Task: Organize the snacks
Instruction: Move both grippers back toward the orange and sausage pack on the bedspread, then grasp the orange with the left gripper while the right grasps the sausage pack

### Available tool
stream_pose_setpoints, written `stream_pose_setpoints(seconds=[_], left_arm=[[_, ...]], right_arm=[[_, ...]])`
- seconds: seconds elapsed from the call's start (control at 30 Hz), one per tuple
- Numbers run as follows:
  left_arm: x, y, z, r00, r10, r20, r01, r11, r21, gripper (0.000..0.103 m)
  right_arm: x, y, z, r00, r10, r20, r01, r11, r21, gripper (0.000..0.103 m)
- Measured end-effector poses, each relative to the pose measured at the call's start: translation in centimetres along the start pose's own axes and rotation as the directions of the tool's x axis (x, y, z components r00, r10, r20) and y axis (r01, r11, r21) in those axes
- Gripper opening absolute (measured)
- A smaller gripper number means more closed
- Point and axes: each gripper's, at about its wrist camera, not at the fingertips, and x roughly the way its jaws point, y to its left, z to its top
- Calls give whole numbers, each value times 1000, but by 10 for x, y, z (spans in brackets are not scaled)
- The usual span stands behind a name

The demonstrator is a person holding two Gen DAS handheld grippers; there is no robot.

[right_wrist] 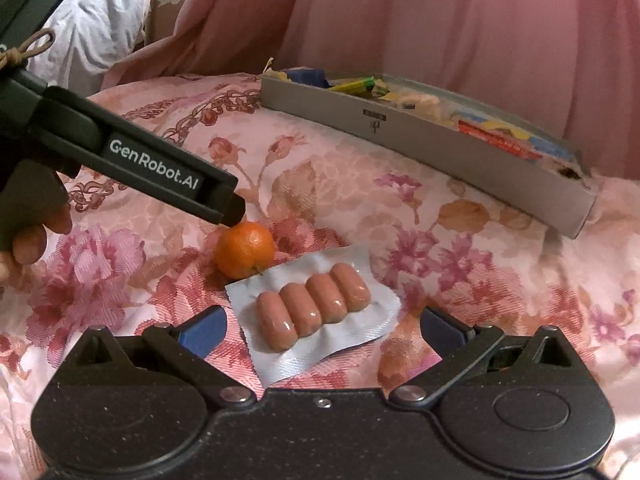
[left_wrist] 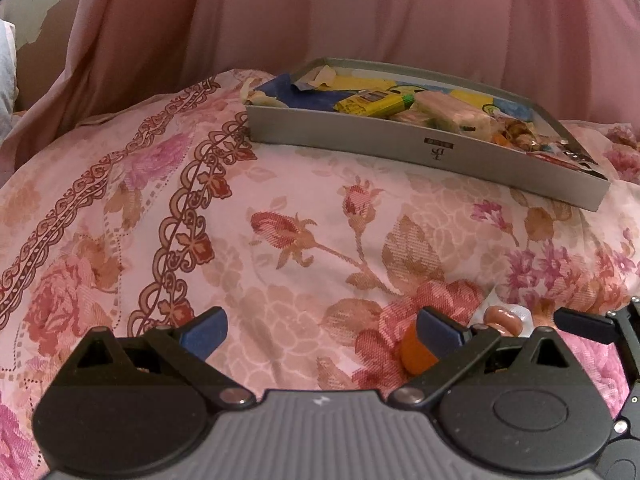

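Orange fruit [right_wrist: 245, 249]: round, on the flowery bedspread [right_wrist: 460, 240], at 10 o'clock from the sausages.
Sausage pack [right_wrist: 314, 312]: four pink sausages in clear wrap.
Grey box [left_wrist: 420, 148]: full of snacks, at 1 o'clock.
Left gripper [left_wrist: 320, 334]: wide open, empty.
Right gripper [right_wrist: 322, 330]: wide open around the pack, not squeezing.
Right view only: whole pack, a hand [right_wrist: 30, 240].
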Motion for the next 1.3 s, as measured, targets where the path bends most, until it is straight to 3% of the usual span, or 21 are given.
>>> stream_pose_setpoints(seconds=[0.3, 0.57, 0.97, 1.03, 1.3], left_arm=[[0, -3, 1, 1000, -22, -16, 22, 1000, 21, 102], [-5, -1, -9, 994, -105, -31, 107, 991, 79, 102], [9, -5, -11, 959, -272, -74, 277, 959, 59, 102], [12, -7, -10, 954, -291, -70, 295, 954, 55, 100], [18, -10, -13, 949, -310, -54, 313, 947, 70, 70]], right_arm=[[7, -6, 2, 999, 38, -17, -37, 999, 34, 102], [10, -10, 6, 999, 43, -16, -42, 999, 35, 102], [15, -13, 8, 998, 61, -6, -61, 998, -18, 102], [16, -13, 9, 999, 52, 4, -51, 998, -40, 102], [21, -12, 10, 998, 62, 32, -59, 994, -89, 102]])
